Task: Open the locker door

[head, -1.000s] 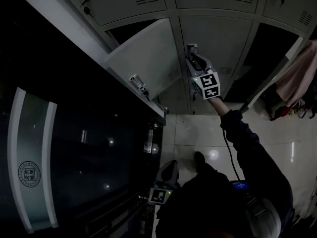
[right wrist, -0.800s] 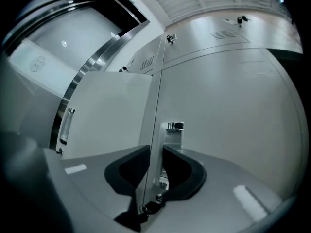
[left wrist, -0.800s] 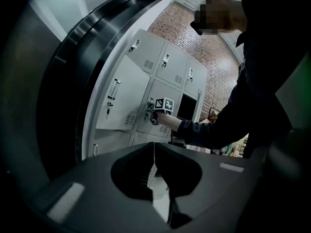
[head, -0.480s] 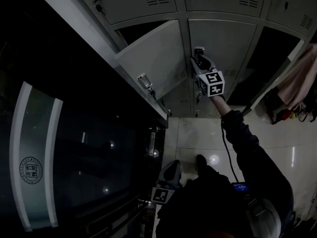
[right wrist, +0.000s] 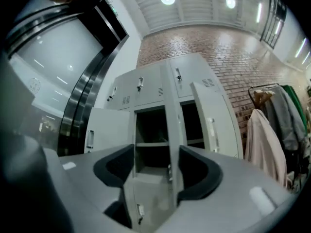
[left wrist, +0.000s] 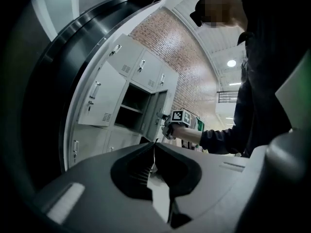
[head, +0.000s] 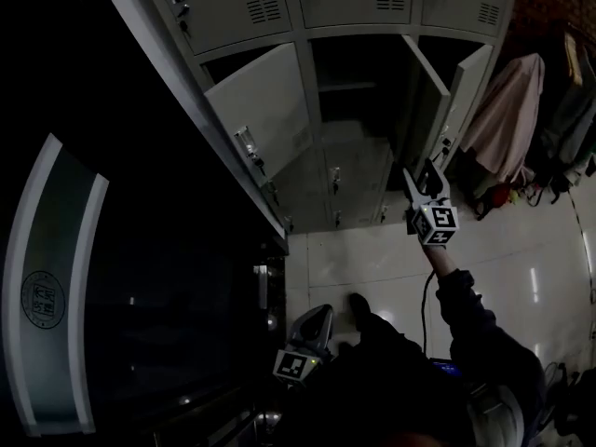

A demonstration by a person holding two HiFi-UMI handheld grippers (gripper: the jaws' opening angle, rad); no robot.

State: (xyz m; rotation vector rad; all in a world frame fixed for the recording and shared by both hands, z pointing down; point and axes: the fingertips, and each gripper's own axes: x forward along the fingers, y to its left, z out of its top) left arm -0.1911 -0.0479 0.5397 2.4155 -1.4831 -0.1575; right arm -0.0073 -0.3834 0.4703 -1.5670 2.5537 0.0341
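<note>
Dim locker bank (head: 372, 7): open door (head: 421, 110) unrestrained, may swing shut; right claw (head: 420, 177) opening, empty; left claw (left wrist: 154, 144) closed, idle.

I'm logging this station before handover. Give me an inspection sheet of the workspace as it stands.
Surface: glossy tiled floor.
Job's things: lockers; middle door open; left door and right door open too.
Clutter: nothing seen.
Grippers: right gripper opening, nothing between jaws; left gripper shut, empty, held low.
Cables: black cable below right gripper.
Surroundings: clothes hanging at right; glass wall at left.
</note>
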